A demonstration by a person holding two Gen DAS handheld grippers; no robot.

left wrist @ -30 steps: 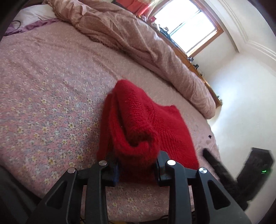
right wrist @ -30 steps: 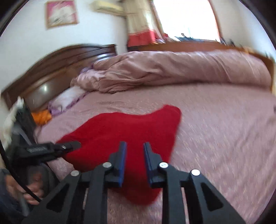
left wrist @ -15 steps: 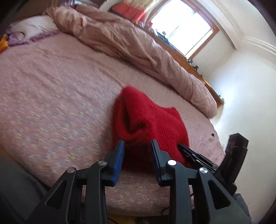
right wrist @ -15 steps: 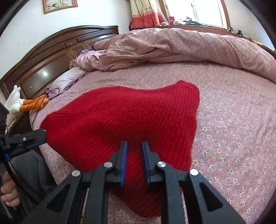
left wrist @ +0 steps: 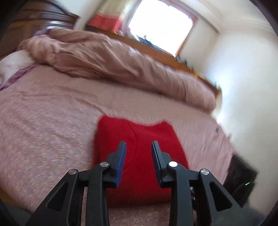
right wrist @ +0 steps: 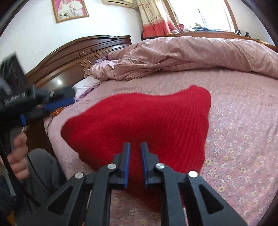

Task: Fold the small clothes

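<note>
A wide bed [right wrist: 243, 132] with a pink flowered sheet fills the room; a rumpled pink quilt [right wrist: 182, 53] is heaped along its far edge, a dark wooden headboard [right wrist: 73, 57] stands at the head end, and a bright window [left wrist: 159, 22] with a red-hemmed curtain [right wrist: 152, 20] sits behind. A framed picture [right wrist: 69, 8] hangs on the white wall.

The red knitted garment [right wrist: 139, 125] lies on the sheet near the bed's front edge, a little rucked up.

The left claw [left wrist: 138, 147] is closing with its blue pads apart and nothing pinched between them (the view is blurred); the garment lies beyond and below its tips. A hand [right wrist: 17, 156] grips its handle.

The right claw [right wrist: 135, 147] is also closing, a narrow gap left between its pads. The garment's near edge lies directly beneath; whether the tips touch the wool I cannot tell.
</note>
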